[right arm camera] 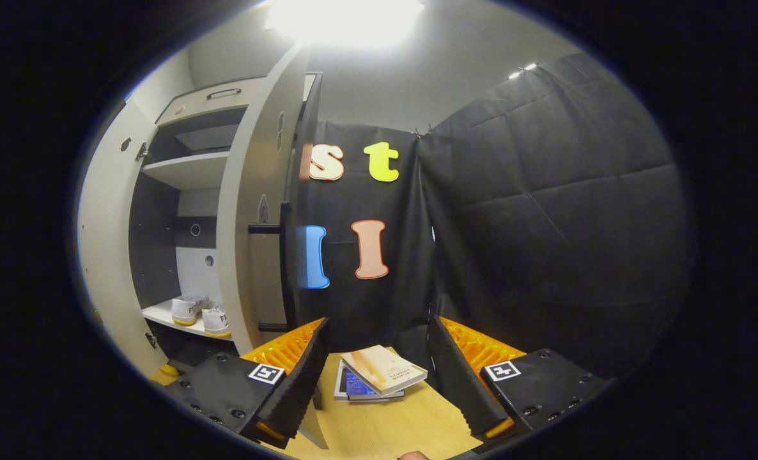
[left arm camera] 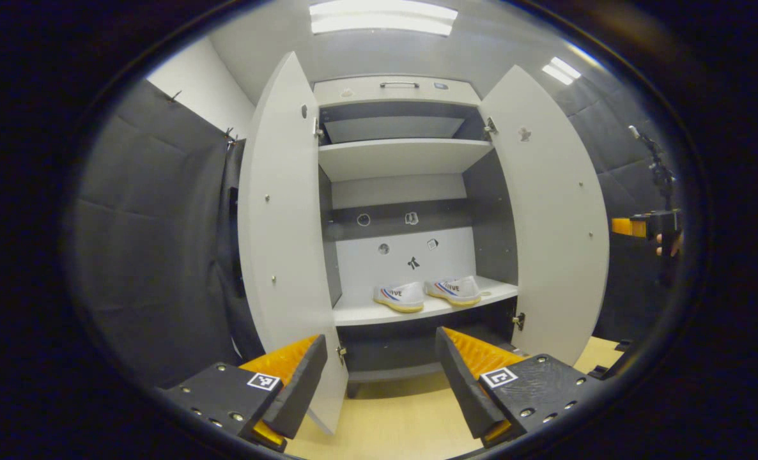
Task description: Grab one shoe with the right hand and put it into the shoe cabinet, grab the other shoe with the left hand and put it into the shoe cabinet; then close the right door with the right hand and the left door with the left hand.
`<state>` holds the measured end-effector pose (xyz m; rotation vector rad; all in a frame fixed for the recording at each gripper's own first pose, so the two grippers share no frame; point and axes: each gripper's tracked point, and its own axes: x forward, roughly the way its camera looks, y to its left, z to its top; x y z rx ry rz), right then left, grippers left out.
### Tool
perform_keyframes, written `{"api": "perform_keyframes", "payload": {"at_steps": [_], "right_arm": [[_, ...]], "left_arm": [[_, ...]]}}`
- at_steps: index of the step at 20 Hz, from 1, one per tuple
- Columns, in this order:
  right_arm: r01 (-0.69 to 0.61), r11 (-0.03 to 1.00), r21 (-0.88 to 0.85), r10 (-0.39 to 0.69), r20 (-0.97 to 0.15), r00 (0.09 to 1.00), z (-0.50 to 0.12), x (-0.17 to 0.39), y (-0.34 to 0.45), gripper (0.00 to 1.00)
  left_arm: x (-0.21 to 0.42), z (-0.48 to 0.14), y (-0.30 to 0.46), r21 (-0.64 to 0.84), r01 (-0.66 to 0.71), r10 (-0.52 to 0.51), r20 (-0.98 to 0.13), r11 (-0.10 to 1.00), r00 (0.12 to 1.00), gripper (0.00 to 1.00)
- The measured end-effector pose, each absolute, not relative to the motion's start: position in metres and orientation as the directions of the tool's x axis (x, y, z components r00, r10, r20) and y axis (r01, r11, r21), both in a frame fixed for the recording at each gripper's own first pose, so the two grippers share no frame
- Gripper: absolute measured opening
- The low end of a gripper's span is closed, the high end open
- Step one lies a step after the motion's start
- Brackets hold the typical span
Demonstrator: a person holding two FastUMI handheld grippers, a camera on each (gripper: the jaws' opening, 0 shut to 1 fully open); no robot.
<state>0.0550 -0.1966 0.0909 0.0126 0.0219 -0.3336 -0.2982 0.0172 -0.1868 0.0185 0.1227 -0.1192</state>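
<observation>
Two white shoes with yellow soles, one (left arm camera: 400, 297) left of the other (left arm camera: 454, 291), stand side by side on the lower shelf (left arm camera: 366, 313) of the shoe cabinet. Both doors hang open: the left door (left arm camera: 283, 243) and the right door (left arm camera: 555, 217). My left gripper (left arm camera: 382, 383) is open in front of the cabinet, holding nothing. In the right gripper view, my right gripper (right arm camera: 376, 377) is open and empty, just right of the right door (right arm camera: 254, 211) and its black handle (right arm camera: 284, 268). The shoes (right arm camera: 201, 314) show past that door. The right gripper (left arm camera: 647, 227) also appears beyond the right door.
A small stack of books (right arm camera: 379, 374) lies on a wooden surface (right arm camera: 392, 428) ahead of my right gripper. The cabinet has an upper shelf (left arm camera: 404, 156) and a top drawer (left arm camera: 395, 89). Black padded cloth walls stand on both sides. The floor (left arm camera: 385, 421) is light wood.
</observation>
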Motion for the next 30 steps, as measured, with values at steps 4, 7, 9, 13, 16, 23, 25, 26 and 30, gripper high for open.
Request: {"api": "perform_keyframes", "payload": {"at_steps": [4, 7, 9, 13, 16, 23, 25, 26, 30], "right_arm": [[0.332, 0.943, 0.005, -0.332, -0.045, 0.942, 0.089, 0.073, -0.188, 0.98], [0.351, 0.936, -0.026, -0.351, -0.042, 0.935, 0.090, 0.073, -0.186, 0.98], [0.337, 0.941, -0.039, -0.339, -0.040, 0.940, 0.092, 0.072, -0.181, 0.97], [0.332, 0.943, -0.033, -0.333, -0.039, 0.942, 0.092, 0.070, -0.173, 0.97], [0.324, 0.946, -0.026, -0.325, -0.039, 0.945, 0.092, 0.070, -0.162, 0.97], [0.285, 0.958, -0.025, -0.286, -0.032, 0.958, 0.093, 0.071, -0.129, 0.97], [0.287, 0.958, -0.028, -0.287, -0.033, 0.957, 0.093, 0.070, -0.125, 0.97], [0.287, 0.958, -0.027, -0.287, -0.033, 0.957, 0.094, 0.071, -0.123, 0.97], [0.257, 0.966, -0.018, -0.258, -0.033, 0.966, 0.094, 0.074, -0.105, 0.97]], "left_arm": [[-0.302, -0.186, 0.037, 0.015, 0.079, -0.076, -0.124, 0.997, 0.989, 0.99], [-0.304, -0.187, 0.054, 0.015, 0.043, -0.041, -0.127, 0.999, 0.991, 0.99], [-0.307, -0.187, 0.064, 0.014, 0.022, -0.020, -0.131, 1.000, 0.991, 0.98], [-0.311, -0.185, 0.083, 0.020, -0.007, 0.009, -0.127, 1.000, 0.992, 0.99], [-0.311, -0.183, 0.092, 0.006, -0.011, 0.011, -0.124, 1.000, 0.992, 0.99], [-0.309, -0.189, 0.109, 0.001, -0.012, 0.012, -0.126, 1.000, 0.992, 0.97], [-0.310, -0.190, 0.114, -0.004, -0.016, 0.015, -0.127, 1.000, 0.992, 0.99], [-0.311, -0.191, 0.117, -0.006, -0.020, 0.019, -0.127, 1.000, 0.992, 0.99], [-0.314, -0.192, 0.129, -0.014, -0.035, 0.033, -0.127, 0.999, 0.991, 0.97]]}}
